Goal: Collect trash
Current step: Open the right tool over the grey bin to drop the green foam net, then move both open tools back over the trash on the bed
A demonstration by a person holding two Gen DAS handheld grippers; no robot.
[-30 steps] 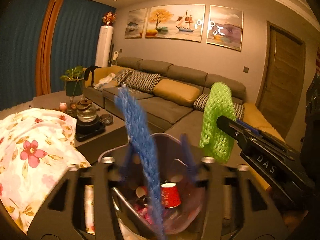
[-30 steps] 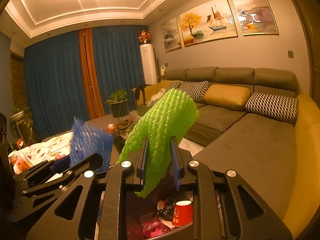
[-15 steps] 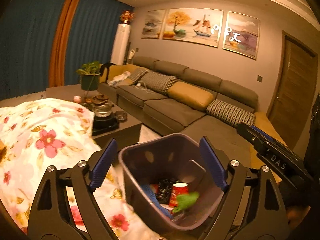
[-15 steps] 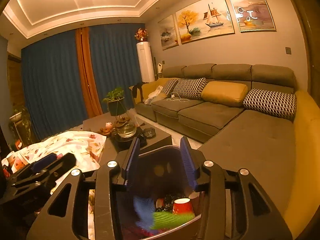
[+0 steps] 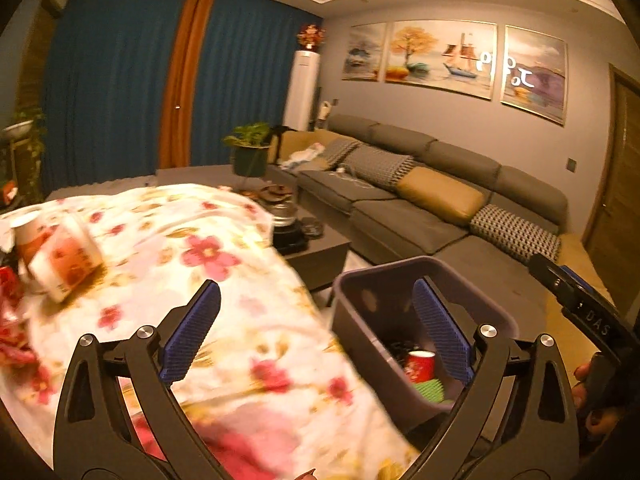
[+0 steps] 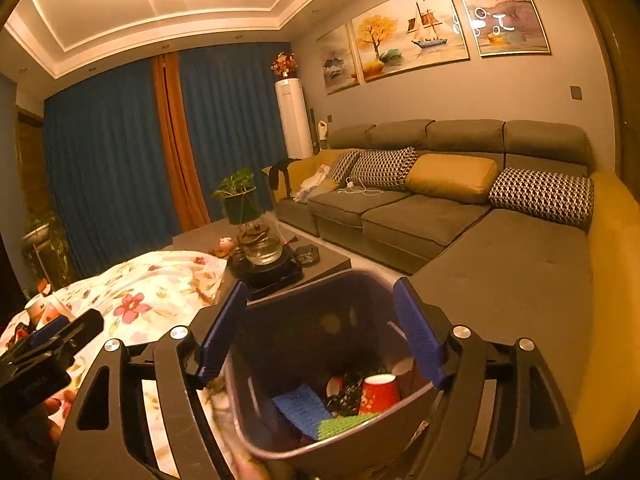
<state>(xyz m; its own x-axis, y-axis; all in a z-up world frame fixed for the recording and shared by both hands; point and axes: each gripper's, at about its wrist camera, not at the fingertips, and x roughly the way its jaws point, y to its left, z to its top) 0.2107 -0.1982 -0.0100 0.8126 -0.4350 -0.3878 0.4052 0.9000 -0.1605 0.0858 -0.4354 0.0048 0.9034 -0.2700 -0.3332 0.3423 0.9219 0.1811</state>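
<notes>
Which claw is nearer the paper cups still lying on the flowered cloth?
Left. The left claw hangs open over the flowered cloth, with the paper cups ahead to its left. The right claw is open over the trash bin, farther off.

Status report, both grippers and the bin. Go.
Left gripper and right gripper: jaws open, empty. Trash bin holds blue and green foam nets. Cups remain on floral cloth.

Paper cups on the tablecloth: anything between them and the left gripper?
Nothing visible. The left gripper is open over bare floral tablecloth; the paper cups lie far left, with only cloth between. The bin sits to the right.
</notes>
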